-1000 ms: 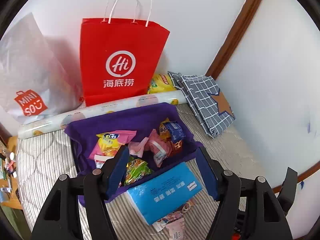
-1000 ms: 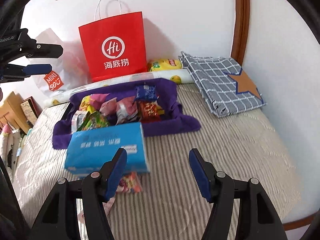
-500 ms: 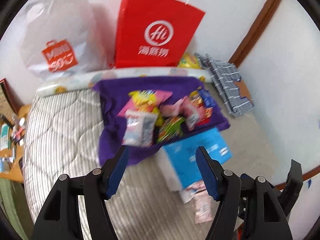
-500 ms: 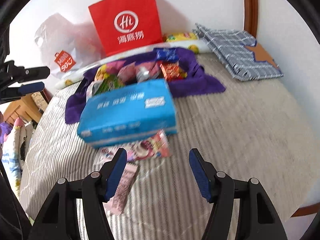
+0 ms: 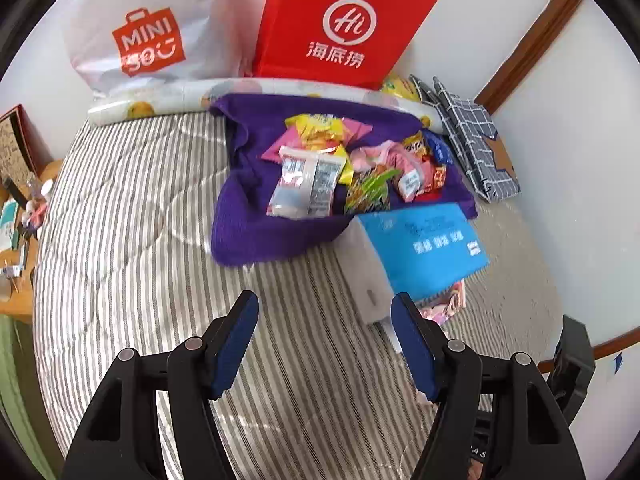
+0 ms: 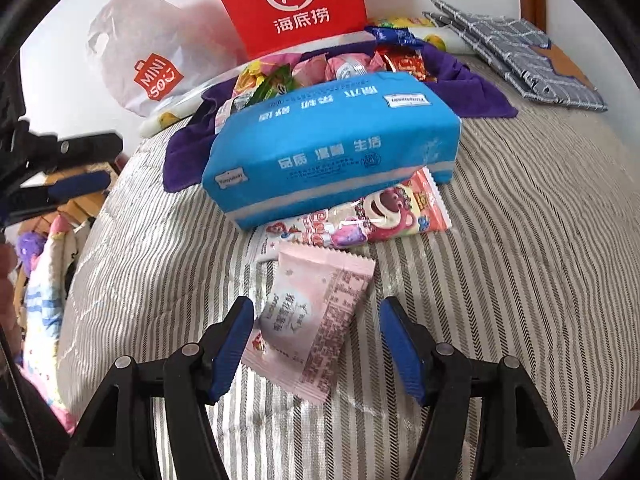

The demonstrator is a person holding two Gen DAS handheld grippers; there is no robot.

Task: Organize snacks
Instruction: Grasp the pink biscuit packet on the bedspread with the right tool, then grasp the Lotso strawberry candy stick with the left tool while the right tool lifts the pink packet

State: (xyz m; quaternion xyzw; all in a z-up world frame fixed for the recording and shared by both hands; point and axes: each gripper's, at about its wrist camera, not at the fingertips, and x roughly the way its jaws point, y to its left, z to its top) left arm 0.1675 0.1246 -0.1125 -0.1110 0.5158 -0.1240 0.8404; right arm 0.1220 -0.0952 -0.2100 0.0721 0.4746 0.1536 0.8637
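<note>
One pale pink snack packet (image 6: 316,322) lay flat on the striped bedcover (image 6: 520,264), between the two blue pads of the right gripper (image 6: 316,346). The jaws stood apart and had just been opening a little wider; whether the left pad touched the packet's edge could not be told, and the right pad stood clear of it, so nothing was grasped. Just beyond it lay one longer wrapper with a pink bear (image 6: 360,220), its far edge tucked under one blue tissue pack (image 6: 332,148). Behind the pack, one purple cloth (image 5: 256,224) carried a heap of snacks (image 5: 344,168); roughly eight or nine showed, though the overlapping wrappers blocked a sure count. Among them were one clear-and-silver packet (image 5: 306,186), one yellow one (image 5: 316,132) and one green one (image 5: 370,190).

The left gripper (image 5: 324,340) hung over bare bedcover near the tissue pack's white end, its jaws released about halfway and holding nothing, touching nothing.

Against the wall stood one red paper bag (image 5: 340,28) and one white plastic bag (image 5: 148,36), with one printed roll (image 5: 168,100) lying along their feet. One folded checked cloth with a brown star (image 5: 476,148) rested to the right, near the corner.
</note>
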